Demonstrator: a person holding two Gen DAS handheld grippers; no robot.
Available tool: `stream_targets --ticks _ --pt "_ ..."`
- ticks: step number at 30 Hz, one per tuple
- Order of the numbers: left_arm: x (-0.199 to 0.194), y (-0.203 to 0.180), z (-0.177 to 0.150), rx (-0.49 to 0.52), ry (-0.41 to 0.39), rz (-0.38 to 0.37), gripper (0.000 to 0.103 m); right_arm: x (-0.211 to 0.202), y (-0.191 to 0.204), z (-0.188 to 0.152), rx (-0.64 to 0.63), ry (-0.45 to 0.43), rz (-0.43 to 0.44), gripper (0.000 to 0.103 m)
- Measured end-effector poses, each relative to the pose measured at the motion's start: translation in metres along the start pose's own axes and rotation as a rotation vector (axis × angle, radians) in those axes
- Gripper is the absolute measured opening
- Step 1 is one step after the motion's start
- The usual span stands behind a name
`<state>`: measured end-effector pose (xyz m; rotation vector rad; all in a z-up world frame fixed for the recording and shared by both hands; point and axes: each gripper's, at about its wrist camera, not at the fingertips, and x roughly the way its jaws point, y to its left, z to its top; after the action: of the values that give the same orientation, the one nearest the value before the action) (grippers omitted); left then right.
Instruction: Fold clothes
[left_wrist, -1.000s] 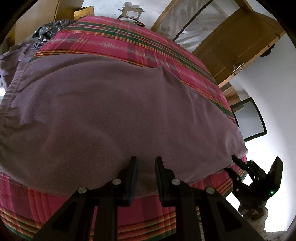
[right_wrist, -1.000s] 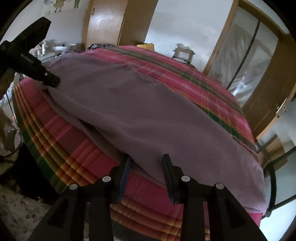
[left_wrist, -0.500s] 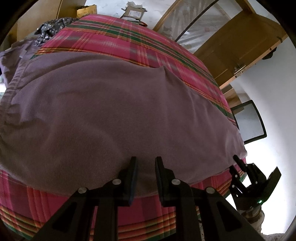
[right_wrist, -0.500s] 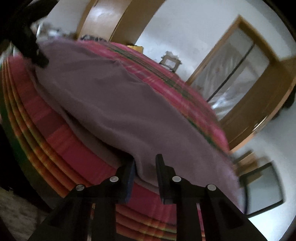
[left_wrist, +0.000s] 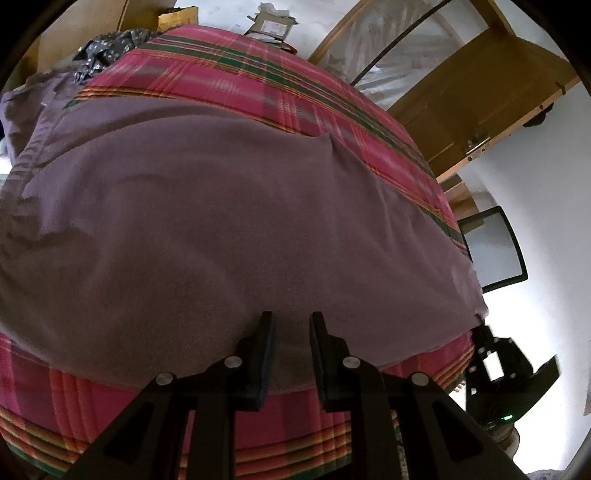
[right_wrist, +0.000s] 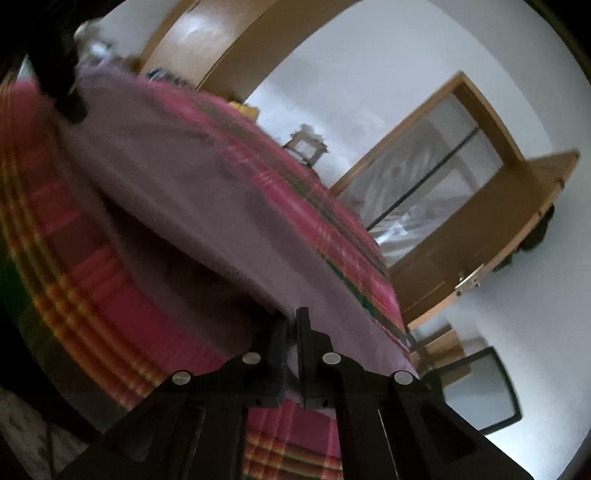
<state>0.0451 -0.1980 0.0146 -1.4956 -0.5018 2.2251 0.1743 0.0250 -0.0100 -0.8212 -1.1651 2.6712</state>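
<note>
A large purple garment (left_wrist: 221, 221) lies spread over a bed with a pink plaid bedspread (left_wrist: 295, 85). My left gripper (left_wrist: 290, 317) sits at the garment's near hem, its fingers a narrow gap apart with purple cloth filling that gap. In the right wrist view the garment (right_wrist: 184, 166) runs away to the left, where the left gripper (right_wrist: 66, 99) shows dark and blurred at its far corner. My right gripper (right_wrist: 293, 314) has its fingers nearly together, pinched on the garment's near edge. The left wrist view shows the right gripper (left_wrist: 480, 332) at the garment's right corner.
A wooden door (left_wrist: 480, 92) stands open beyond the bed. A dark-framed panel (left_wrist: 491, 247) leans by the wall at the right. A cardboard box (left_wrist: 273, 22) and a dark patterned cloth (left_wrist: 107, 44) lie at the bed's far end.
The right gripper went from open beside the garment's edge to shut on it, rolling and dipping slightly as it closed. The left gripper stayed where it was.
</note>
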Motion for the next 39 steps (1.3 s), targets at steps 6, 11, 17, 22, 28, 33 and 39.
stream_targets --ticks 6,11,17,22,28,33,39 --pt "-0.001 0.001 0.001 -0.01 0.002 -0.003 0.019 0.001 0.017 -0.01 -0.108 0.02 -0.017 0.004" --pt "-0.001 0.001 0.001 -0.009 0.004 0.002 0.019 0.002 0.016 -0.016 -0.115 0.051 0.019 0.004" --pt "-0.003 -0.002 0.001 0.005 0.003 0.024 0.019 0.003 -0.014 -0.017 0.074 0.105 0.182 0.004" --pt "-0.007 -0.004 0.0 0.011 -0.018 0.033 0.019 0.004 -0.052 -0.026 0.279 0.136 0.277 0.006" --pt "-0.012 -0.006 0.002 0.018 -0.048 0.034 0.021 0.004 -0.072 -0.019 0.462 0.093 0.337 0.017" --pt "-0.005 -0.01 0.003 0.025 -0.023 0.03 0.022 0.019 -0.058 0.004 0.489 0.058 0.387 0.023" --pt "-0.004 -0.002 0.001 0.026 -0.007 0.022 0.023 0.028 -0.046 0.0 0.451 0.097 0.37 0.027"
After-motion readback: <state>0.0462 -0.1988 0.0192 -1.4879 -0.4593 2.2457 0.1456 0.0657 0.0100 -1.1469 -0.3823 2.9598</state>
